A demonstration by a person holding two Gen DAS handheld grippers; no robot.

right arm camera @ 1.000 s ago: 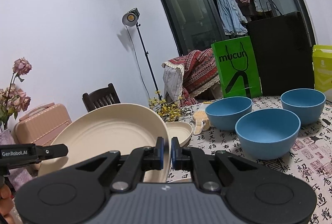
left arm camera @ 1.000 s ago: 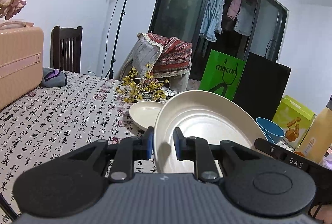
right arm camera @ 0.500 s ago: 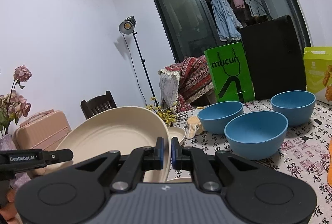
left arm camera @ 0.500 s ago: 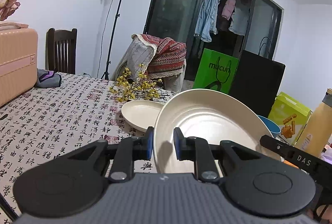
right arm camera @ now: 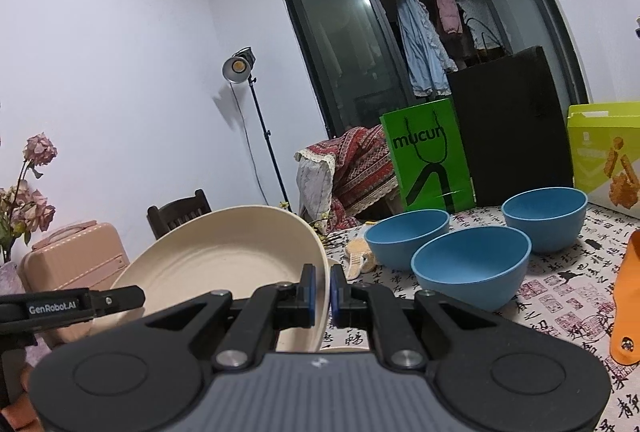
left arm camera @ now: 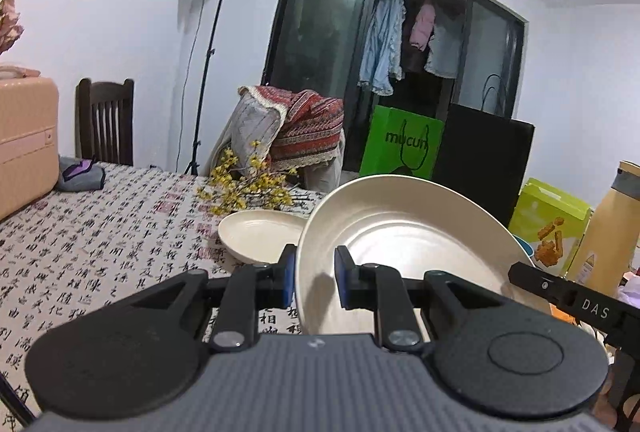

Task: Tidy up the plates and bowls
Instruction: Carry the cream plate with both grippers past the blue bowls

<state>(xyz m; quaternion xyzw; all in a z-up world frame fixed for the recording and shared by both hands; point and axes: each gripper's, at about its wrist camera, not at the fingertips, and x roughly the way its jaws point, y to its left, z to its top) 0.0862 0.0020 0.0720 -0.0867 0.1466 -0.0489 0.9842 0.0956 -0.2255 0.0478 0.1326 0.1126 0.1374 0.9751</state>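
The left tongs are clamped on the near left rim of a large round cream plate, which tilts up and away from them, its hollow facing the camera. The right tongs pinch the same large cream plate at its right rim, so it is held off the bench between the two, with the plate spreading to the left of the right tongs. Just beyond the left tongs, a smaller cream plate lies flat on the bench's calligraphy-print cloth, with a spray of yellow flowers behind it. Ahead and to the right of the right tongs stand three round blue bowls, upright and close together, the nearest one in front of the other two.
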